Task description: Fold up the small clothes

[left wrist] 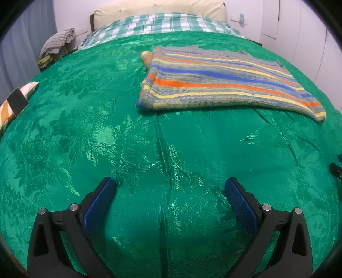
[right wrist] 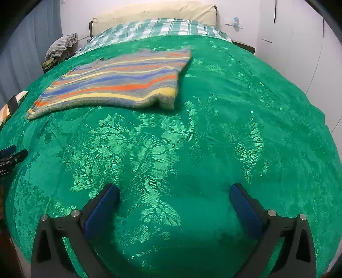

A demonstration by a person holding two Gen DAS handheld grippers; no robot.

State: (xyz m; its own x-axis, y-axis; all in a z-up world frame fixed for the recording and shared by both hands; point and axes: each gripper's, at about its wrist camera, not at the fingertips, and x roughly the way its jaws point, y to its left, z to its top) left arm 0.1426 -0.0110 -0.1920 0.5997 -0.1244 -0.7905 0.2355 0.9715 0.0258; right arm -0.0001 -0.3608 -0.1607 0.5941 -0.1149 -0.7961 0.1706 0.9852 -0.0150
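A striped knit garment [left wrist: 224, 81], in grey, orange, blue and yellow, lies flat on the green bedspread [left wrist: 106, 139], far ahead and to the right in the left wrist view. In the right wrist view the garment [right wrist: 119, 83] lies far ahead to the left. My left gripper [left wrist: 171, 186] is open and empty, hovering over bare bedspread well short of the garment. My right gripper [right wrist: 174, 190] is open and empty too, over the bedspread [right wrist: 235, 128]. The left gripper's tip shows at the left edge of the right wrist view [right wrist: 12, 156].
A checked green and white sheet [left wrist: 166, 23] and a cream pillow [left wrist: 162, 8] lie at the head of the bed. A pile of clothes [left wrist: 57, 42] sits beyond the bed's left side. A striped cushion with a dark card [left wrist: 17, 102] lies at the left edge. White wardrobe doors [left wrist: 299, 32] stand to the right.
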